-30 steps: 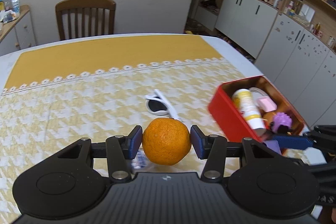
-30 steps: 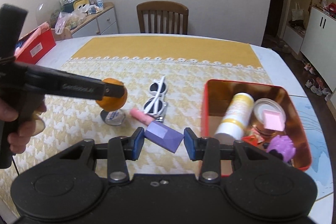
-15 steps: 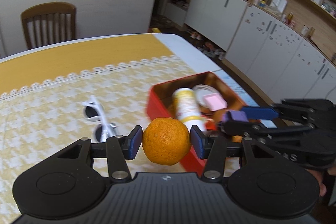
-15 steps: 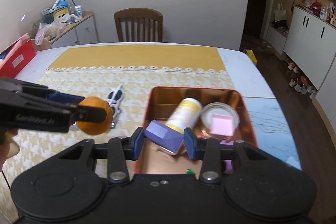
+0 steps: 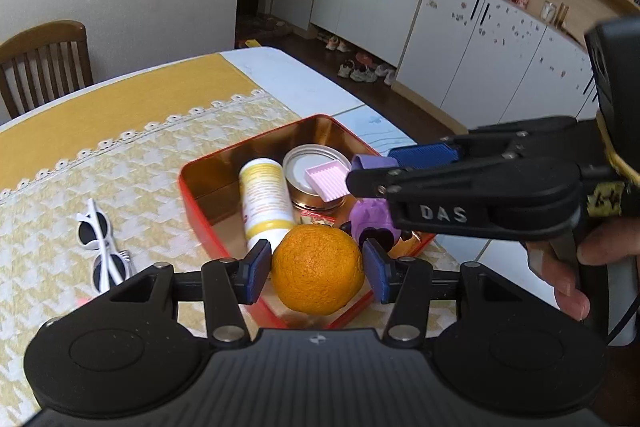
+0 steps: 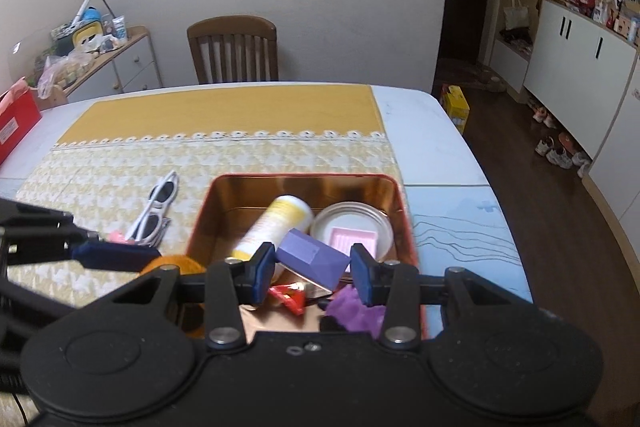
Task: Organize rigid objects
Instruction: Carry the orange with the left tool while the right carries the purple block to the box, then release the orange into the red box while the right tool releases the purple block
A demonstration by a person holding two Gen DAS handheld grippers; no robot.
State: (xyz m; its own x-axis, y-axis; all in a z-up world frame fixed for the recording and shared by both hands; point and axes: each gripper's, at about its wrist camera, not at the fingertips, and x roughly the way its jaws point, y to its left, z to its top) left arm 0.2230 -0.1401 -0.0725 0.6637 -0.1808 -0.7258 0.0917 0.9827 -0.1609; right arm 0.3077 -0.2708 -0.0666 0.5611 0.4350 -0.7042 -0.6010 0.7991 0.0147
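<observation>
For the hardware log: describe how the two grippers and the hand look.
Both grippers, left gripper and right gripper, are matte black plastic with blue ribbed pads and silver screws. The right carries raised "DAS" lettering, yellow tape and a black cable. The hand is bare.

Wooden chair point(image 6: 233, 47), white cabinets point(image 5: 472, 39), cluttered side dresser point(image 6: 100, 61)

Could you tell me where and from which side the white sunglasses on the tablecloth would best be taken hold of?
I would grip the white sunglasses at the bridge between the two lenses, coming straight down from above. They lie flat on the tablecloth, left of the red tin, so only the narrow middle seems to fit between the tongs.
</observation>
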